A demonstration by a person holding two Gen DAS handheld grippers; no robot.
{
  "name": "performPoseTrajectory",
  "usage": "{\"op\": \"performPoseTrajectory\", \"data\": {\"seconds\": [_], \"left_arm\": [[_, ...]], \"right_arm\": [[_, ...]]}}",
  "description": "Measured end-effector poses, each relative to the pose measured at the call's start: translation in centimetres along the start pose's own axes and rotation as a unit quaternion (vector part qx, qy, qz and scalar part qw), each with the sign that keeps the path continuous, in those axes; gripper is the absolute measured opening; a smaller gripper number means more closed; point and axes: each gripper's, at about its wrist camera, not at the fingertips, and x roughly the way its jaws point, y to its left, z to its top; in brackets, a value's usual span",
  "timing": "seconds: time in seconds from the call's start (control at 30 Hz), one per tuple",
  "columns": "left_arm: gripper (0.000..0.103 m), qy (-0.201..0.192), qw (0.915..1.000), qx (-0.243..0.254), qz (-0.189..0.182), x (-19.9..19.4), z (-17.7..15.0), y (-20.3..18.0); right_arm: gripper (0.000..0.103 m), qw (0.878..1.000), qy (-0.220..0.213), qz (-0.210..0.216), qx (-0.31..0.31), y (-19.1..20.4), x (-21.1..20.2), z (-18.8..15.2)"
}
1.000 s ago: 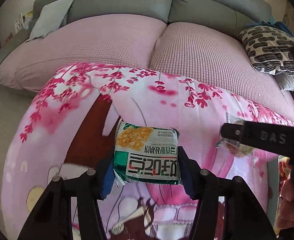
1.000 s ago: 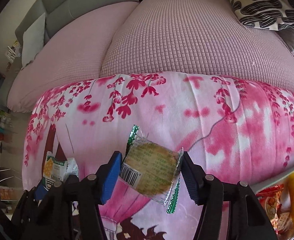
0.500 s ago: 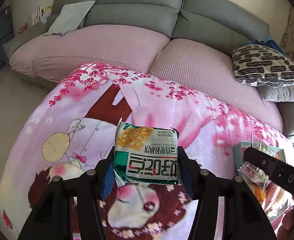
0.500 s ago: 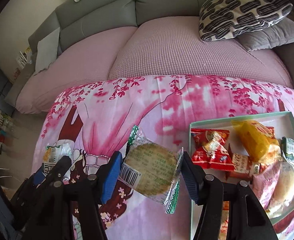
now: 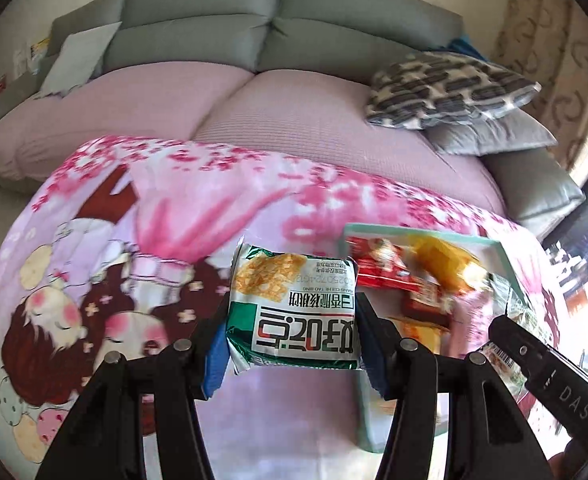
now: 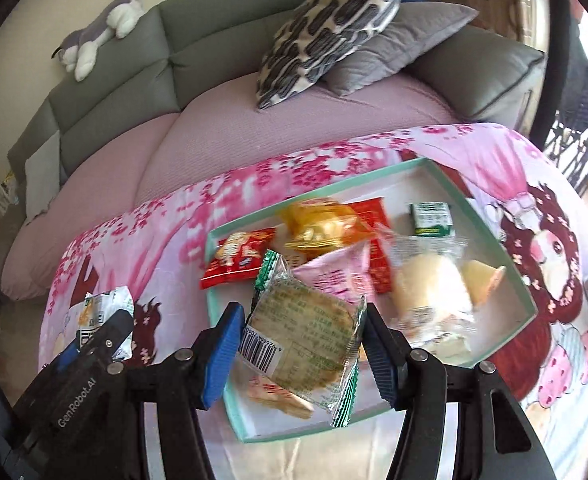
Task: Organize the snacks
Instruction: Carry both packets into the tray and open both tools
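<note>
Over the pink cloth [image 6: 553, 208], we note:
Left gripper [image 5: 292, 332]: clamped on green-white snack packet [image 5: 294, 304], beside tray.
Right gripper [image 6: 303, 340]: clamped on clear-wrapped round biscuit [image 6: 305, 328], above tray.
Teal tray [image 6: 489, 220]: holds several snacks.

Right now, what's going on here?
A person is sorting snacks with two handheld grippers. The left gripper is clamped on a green-and-white snack packet; the right gripper is clamped on a clear-wrapped round cracker. Both are held above the pink printed blanket, the right one over the teal-rimmed tray, which already contains several snacks. Neither item has been released into it yet.
</note>
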Motion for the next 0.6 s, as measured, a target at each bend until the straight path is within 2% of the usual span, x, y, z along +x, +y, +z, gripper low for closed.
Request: {"op": "performPoseTrajectory", "data": {"seconds": [0.13,0.23,0.6], "left_arm": [[0.058,0.009,0.9991,0.039,-0.018,1.1,-0.7,-3.6],[0.058,0.012,0.9980,0.057,-0.024,2.1,-1.0,-5.3],[0.058,0.026,0.9973,0.069,0.001,6.3,-0.8,-6.4]], "right_arm": [[0.062,0.999,-0.012,-0.028,0.022,-3.2,-0.1,0.0],[0.062,1.000,-0.003,-0.015,0.025,-4.2,0.7,-0.3],[0.062,0.999,0.028,0.002,0.018,-4.9,4.6,-1.1]]}}
